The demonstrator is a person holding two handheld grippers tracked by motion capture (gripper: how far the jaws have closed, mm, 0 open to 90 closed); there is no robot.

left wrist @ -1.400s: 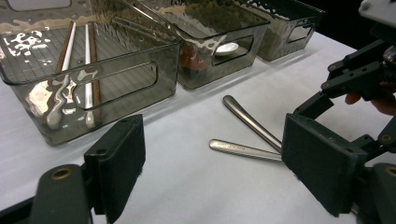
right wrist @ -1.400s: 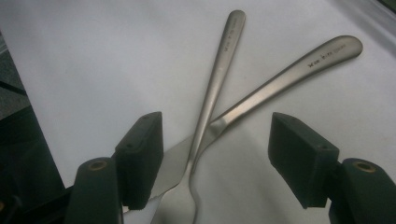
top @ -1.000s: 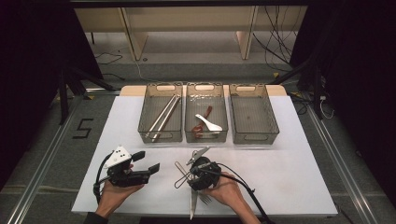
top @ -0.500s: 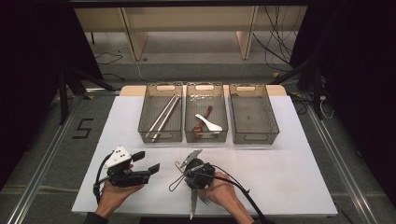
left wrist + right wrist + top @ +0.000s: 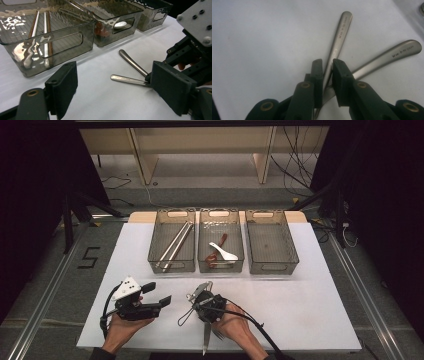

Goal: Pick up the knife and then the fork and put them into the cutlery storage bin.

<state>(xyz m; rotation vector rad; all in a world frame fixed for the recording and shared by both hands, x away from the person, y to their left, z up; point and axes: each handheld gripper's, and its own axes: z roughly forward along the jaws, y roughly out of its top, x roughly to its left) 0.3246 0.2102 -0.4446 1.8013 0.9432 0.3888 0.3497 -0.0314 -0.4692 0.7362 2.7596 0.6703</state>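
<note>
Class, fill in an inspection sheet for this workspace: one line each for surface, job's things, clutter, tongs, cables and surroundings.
Surface: white table, mostly bare.
Job's things: three grey bins at the far side; left holds chopsticks, middle a white spoon, right looks empty. Two metal handles lie crossed on the table.
Clutter: nothing seen.
Tongs: left tongs open, holding nothing; right tongs closing around one handle, narrow gap.
Cables: black cable trails from right tongs.
Surroundings: wooden shelving, loose floor wires, a "5" on the floor.

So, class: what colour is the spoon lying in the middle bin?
White. The spoon shows best in the high view, lying in the middle bin.
</note>
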